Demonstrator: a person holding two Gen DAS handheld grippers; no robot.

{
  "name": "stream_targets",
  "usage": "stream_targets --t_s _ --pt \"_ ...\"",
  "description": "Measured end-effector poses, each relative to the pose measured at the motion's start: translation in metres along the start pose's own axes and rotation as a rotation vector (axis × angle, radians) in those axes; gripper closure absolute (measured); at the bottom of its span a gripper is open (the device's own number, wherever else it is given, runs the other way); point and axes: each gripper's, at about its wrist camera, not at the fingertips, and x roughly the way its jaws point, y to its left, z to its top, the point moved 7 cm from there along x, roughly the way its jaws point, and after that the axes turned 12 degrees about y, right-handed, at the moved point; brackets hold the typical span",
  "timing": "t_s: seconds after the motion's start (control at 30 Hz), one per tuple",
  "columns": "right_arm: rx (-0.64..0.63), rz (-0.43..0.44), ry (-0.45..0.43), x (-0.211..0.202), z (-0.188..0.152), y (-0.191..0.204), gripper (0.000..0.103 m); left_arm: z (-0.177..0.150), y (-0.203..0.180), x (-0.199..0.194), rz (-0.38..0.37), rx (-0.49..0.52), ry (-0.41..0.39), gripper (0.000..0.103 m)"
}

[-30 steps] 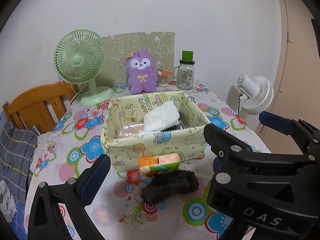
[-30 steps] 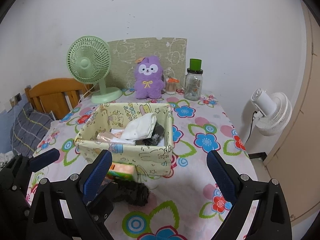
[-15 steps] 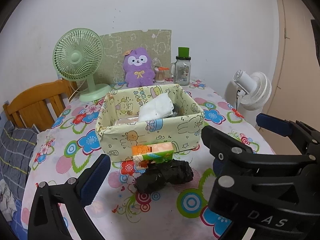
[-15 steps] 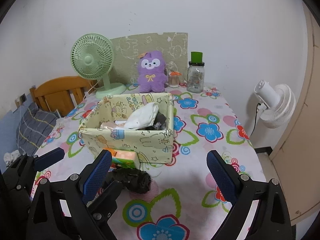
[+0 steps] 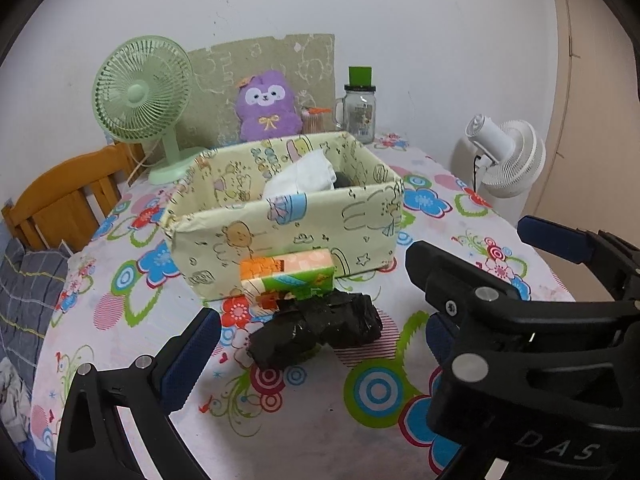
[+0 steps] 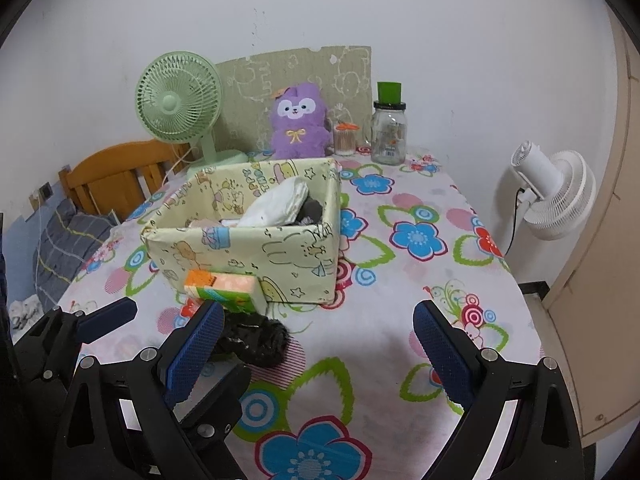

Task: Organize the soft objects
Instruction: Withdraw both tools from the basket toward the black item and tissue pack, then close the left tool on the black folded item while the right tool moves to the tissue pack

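A black crumpled soft bundle (image 5: 316, 332) (image 6: 256, 340) lies on the flowered tablecloth, in front of a yellow cartoon-print box (image 5: 280, 232) (image 6: 248, 244). An orange-and-green tissue pack (image 5: 288, 276) (image 6: 224, 286) leans against the box's front wall, touching the bundle. Inside the box lie a white cloth (image 5: 304, 176) (image 6: 280, 204) and a dark item. A purple plush (image 5: 266, 108) (image 6: 296, 120) sits at the back by the wall. My left gripper (image 5: 316, 344) is open, level with the bundle and short of it. My right gripper (image 6: 318, 350) (image 5: 470, 236) is open to the right of the bundle, empty.
A green desk fan (image 5: 140, 96) stands back left. A glass jar with a green lid (image 6: 388, 128) and a small toothpick holder (image 6: 345, 140) stand back right. A white fan (image 6: 556, 196) stands beyond the table's right edge. A wooden chair (image 5: 68, 200) and plaid bedding are at left.
Both grippers have dropped lower toward the table, so the box now shows more from the side. Both stayed open. Nothing on the table has moved.
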Motion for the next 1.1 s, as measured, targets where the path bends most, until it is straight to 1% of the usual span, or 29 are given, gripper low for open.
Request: stream_targets --t_s 0.5,0.83,1.1 --pt "-0.008 0.007 0.076 0.043 -0.009 -0.002 0.006 -0.005 0.001 0.042 -0.022 -0.018 0.088 0.0" --pt "0.007 0.007 0.129 0.069 -0.009 -0.007 0.006 -0.001 0.005 0.064 -0.027 -0.027 0.129 0.0" --pt "0.0 0.017 0.163 0.086 -0.007 -0.003 0.006 -0.001 0.008 0.078 -0.027 -0.032 0.157 0.0"
